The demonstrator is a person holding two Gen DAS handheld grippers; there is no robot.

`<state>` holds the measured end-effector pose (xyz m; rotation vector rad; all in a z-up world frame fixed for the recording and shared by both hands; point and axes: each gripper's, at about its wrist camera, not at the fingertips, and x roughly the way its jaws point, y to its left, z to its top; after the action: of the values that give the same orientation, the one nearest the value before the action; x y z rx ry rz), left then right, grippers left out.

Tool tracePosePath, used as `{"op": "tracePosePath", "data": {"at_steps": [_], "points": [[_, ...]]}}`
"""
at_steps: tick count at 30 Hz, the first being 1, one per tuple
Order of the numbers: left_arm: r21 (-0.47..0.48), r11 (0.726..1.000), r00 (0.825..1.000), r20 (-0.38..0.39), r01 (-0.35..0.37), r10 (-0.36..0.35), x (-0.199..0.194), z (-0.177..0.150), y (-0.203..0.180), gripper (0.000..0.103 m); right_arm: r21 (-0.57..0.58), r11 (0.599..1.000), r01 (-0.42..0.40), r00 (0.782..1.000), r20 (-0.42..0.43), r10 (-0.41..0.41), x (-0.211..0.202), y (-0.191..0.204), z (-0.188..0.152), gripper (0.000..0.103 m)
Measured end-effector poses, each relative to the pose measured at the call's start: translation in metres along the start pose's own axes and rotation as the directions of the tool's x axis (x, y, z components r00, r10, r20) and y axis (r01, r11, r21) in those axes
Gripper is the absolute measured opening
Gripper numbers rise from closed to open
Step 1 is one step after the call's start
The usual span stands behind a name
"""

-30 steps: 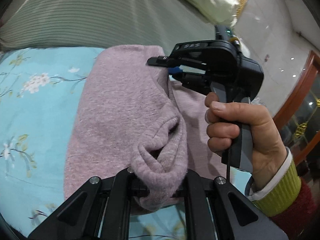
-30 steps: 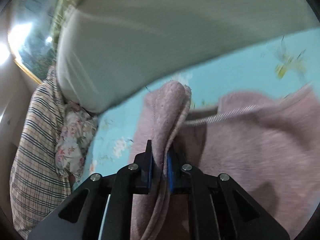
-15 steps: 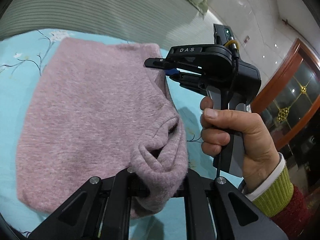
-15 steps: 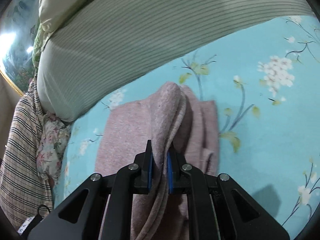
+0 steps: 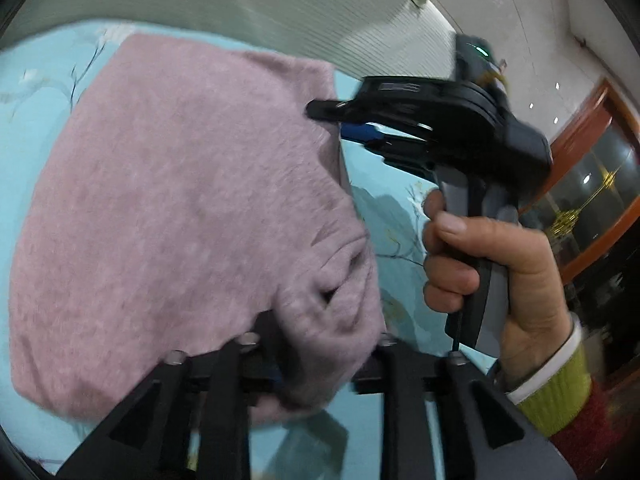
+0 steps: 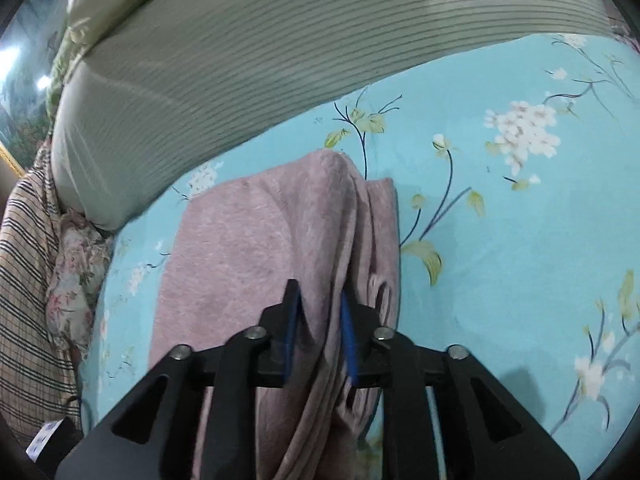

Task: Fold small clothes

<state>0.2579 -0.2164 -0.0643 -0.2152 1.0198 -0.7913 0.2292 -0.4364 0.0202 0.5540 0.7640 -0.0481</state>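
Right wrist: fingers (image 6: 289, 316) parted around sweater (image 6: 256, 248); left wrist: hand (image 5: 496, 268).

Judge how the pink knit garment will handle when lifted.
Probably floppy: the pink knit garment sags and bunches between the fingers of the right gripper. Likely grippy, not slippery: its surface looks fuzzy. Stacked folds may shift.

The sweater (image 6: 256, 264) lies on the bedsheet (image 6: 520, 260), the quilt (image 6: 280, 48) behind it, seemingly apart.

A home bedroom: floral bedsheet (image 6: 500, 240), striped quilt (image 6: 260, 52) (pillow (image 6: 80, 272) alongside).
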Motion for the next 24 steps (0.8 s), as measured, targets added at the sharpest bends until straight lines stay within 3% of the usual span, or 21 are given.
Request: {"op": "tracePosePath", "data": {"at_steps": [1, 2, 3, 6, 10, 13, 16, 24], "points": [[-0.018, 1.0, 1.0, 0.004, 0.019, -0.019, -0.009, -0.001, 0.006, 0.056, -0.003, 1.0, -0.003, 1.0, 0.015, 0.003, -0.006, 0.001, -0.005, 0.069], [-0.022, 0.999, 1.0, 0.012, 0.024, -0.024, -0.016, -0.002, 0.009, 0.061, -0.007, 1.0, -0.006, 0.999, 0.034, 0.006, -0.013, 0.002, -0.012, 0.078], [-0.021, 0.999, 0.999, 0.021, 0.024, -0.024, -0.023, -0.004, 0.011, 0.065, -0.011, 1.0, -0.008, 0.999, 0.046, 0.008, -0.018, 0.001, -0.019, 0.079], [-0.003, 1.0, 0.999, 0.045, 0.023, -0.022, -0.05, -0.007, 0.021, 0.07, 0.014, 1.0, -0.017, 1.0, 0.017, 0.017, -0.024, -0.007, -0.038, 0.079], [-0.03, 0.999, 0.995, 0.088, -0.035, 0.038, -0.078, -0.002, 0.049, 0.081, 0.034, 0.998, -0.056, 0.998, -0.02, 0.057, -0.024, -0.013, -0.053, 0.079], [-0.081, 0.994, 0.993, 0.09, -0.075, 0.082, -0.079, 0.014, 0.079, 0.081, 0.035, 0.997, -0.066, 0.997, -0.043, 0.067, -0.018, -0.014, -0.055, 0.079], [-0.116, 0.992, 0.996, 0.064, -0.057, 0.065, -0.084, 0.027, 0.1, 0.081, 0.048, 0.995, -0.093, 0.994, -0.053, 0.095, -0.012, -0.014, -0.051, 0.079], [-0.18, 0.983, 0.999, -0.03, -0.041, 0.036, -0.024, 0.071, 0.135, 0.081, 0.098, 0.984, -0.146, 0.984, -0.085, 0.154, 0.019, -0.021, -0.034, 0.079]]}}
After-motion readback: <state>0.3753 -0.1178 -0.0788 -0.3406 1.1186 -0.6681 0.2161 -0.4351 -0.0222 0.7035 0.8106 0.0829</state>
